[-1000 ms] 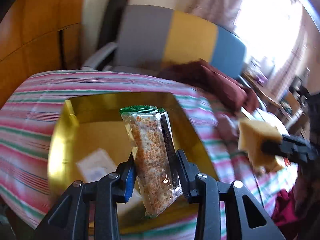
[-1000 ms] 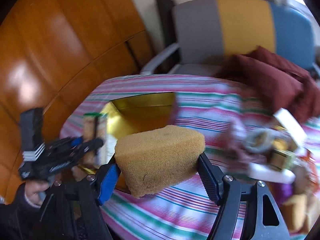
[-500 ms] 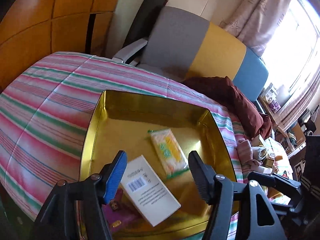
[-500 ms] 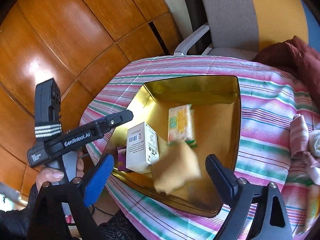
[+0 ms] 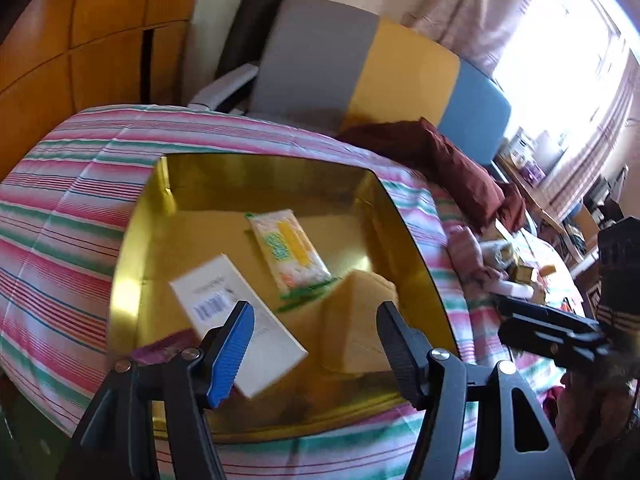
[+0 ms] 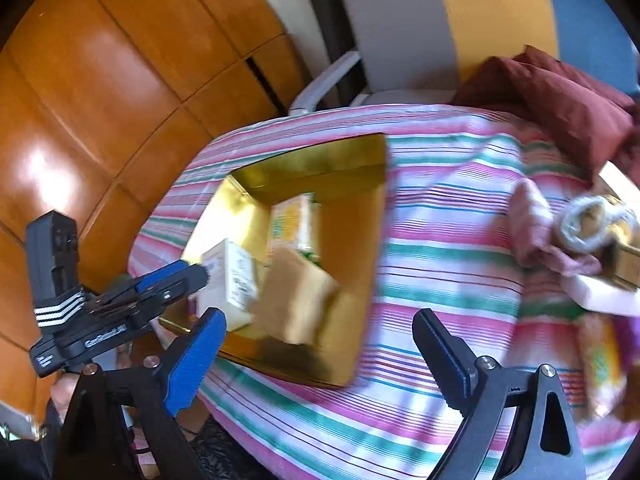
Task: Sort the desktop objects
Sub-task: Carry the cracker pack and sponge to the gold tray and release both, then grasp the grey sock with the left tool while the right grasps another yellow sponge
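Note:
A gold tray [image 5: 132, 264] sits on the striped tablecloth [image 5: 72, 200]. In it lie a white barcoded box [image 5: 236, 312], a green and yellow snack packet [image 5: 288, 252] and a tan sponge [image 5: 352, 320]. My left gripper [image 5: 316, 344] hovers open over the tray's near side with nothing between its fingers. The right wrist view shows the tray [image 6: 320, 164] with the sponge [image 6: 296, 300], the box [image 6: 228, 280] and the packet [image 6: 292, 220]. My right gripper [image 6: 320, 364] stands wide open above the tray's near corner, holding nothing. The left gripper [image 6: 168, 284] reaches in from the left.
At the right of the cloth lies a heap of loose things: a pink cloth [image 6: 536, 232], a tape roll [image 6: 592, 224], a white box [image 6: 600, 292] and another packet [image 6: 600, 360]. A grey, yellow and blue chair [image 5: 360, 72] with a maroon cushion [image 5: 440, 156] stands behind. Wooden panels [image 6: 100, 100] stand at the left.
The left gripper let go of the snack packet and the right gripper let go of the sponge. Both things now lie in the tray, and both grippers stand open.

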Demonstrator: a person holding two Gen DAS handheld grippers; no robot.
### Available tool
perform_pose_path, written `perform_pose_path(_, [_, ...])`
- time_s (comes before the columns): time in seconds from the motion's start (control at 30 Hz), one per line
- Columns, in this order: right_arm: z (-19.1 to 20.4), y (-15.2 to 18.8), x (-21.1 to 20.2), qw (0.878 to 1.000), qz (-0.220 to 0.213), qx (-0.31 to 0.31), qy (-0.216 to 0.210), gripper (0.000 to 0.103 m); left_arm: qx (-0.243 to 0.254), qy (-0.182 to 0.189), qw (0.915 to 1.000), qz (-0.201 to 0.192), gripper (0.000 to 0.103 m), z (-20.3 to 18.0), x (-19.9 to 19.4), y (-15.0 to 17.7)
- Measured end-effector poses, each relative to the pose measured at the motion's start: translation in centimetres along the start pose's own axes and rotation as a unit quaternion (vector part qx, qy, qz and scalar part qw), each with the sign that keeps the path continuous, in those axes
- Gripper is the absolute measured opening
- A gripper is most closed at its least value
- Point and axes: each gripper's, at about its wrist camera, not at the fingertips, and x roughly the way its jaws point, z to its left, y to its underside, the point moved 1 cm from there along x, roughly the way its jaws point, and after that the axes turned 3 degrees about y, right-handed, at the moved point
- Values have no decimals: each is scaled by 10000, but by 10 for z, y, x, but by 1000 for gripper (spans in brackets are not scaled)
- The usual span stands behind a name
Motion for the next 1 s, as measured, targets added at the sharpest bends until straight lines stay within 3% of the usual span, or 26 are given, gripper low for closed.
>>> perform_pose_path(0.27, [-52, 4, -32, 9976, -176, 478, 474, 95, 346, 185, 9992, 115, 64, -34, 4, 6])
perform_pose_path(0.47, [-106, 10, -76, 9907, -245, 705, 1137, 95, 650, 393, 9968, 264, 64, -60, 12, 8])
perform_pose_path(0.6, [-155, 18, -104, 9808, -101, 922, 1715, 95, 835, 534, 9944, 360, 64, -78, 18, 10])
perform_pose_path(0.77, [-204, 28, -112, 9686, 294, 1233, 2140, 95, 1077, 687, 9906, 489, 64, -100, 26, 11])
perform_pose_path(1.0, [-235, 31, -100, 9643, 626, 1504, 2089, 95, 1295, 772, 9865, 636, 64, -125, 39, 9])
